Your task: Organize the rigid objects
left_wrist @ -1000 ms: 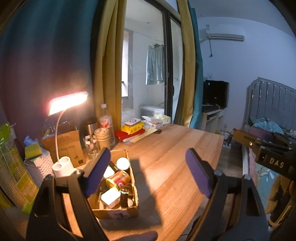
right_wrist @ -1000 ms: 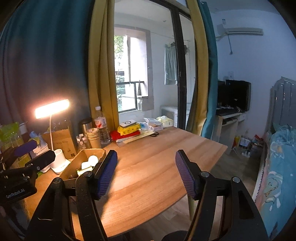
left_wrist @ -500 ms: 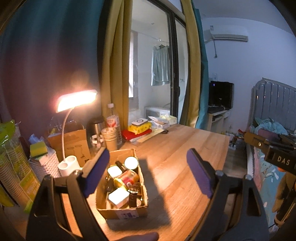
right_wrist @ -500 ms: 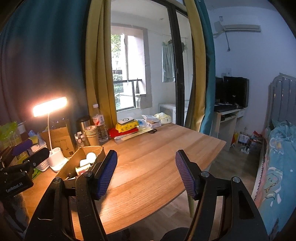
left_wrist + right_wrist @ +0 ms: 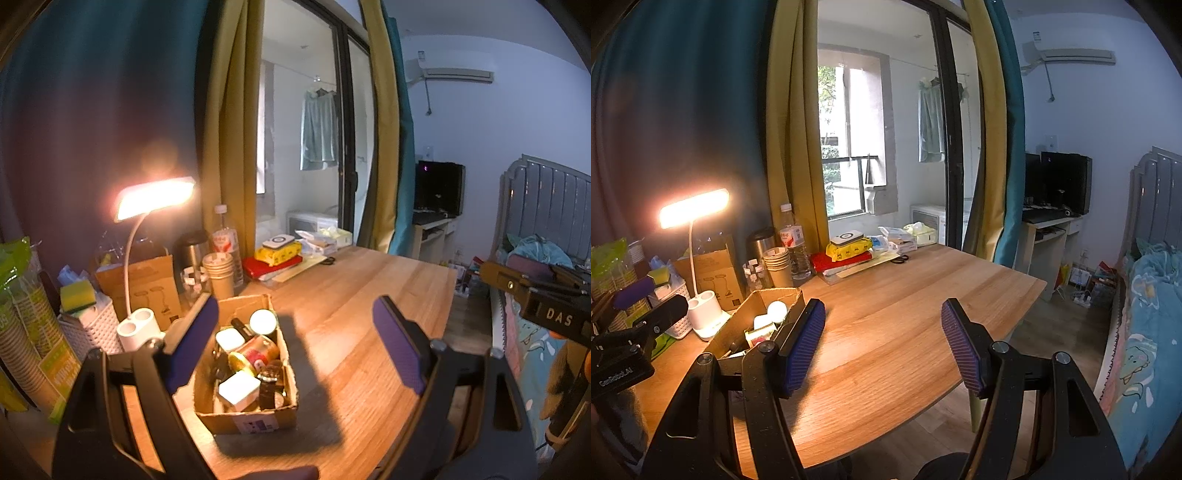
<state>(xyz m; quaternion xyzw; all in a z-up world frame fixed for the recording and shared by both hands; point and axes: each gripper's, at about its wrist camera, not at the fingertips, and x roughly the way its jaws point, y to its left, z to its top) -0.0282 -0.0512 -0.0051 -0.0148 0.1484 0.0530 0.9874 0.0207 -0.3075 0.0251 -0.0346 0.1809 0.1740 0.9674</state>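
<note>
Grippers hanging over the desk, nothing grabbed

Left gripper [image 5: 291, 343] and right gripper [image 5: 882, 347] both gape wide, empty; cardboard box [image 5: 258, 415] sits on table [image 5: 369, 295].

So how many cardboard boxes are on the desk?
2. One open cardboard box full of small items sits near the desk's front; a closed brown box stands behind the lamp base. Others may be hidden in the clutter.

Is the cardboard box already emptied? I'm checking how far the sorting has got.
No: the cardboard box on the table holds several small items, among them a white cube and a red-labelled jar.
</note>
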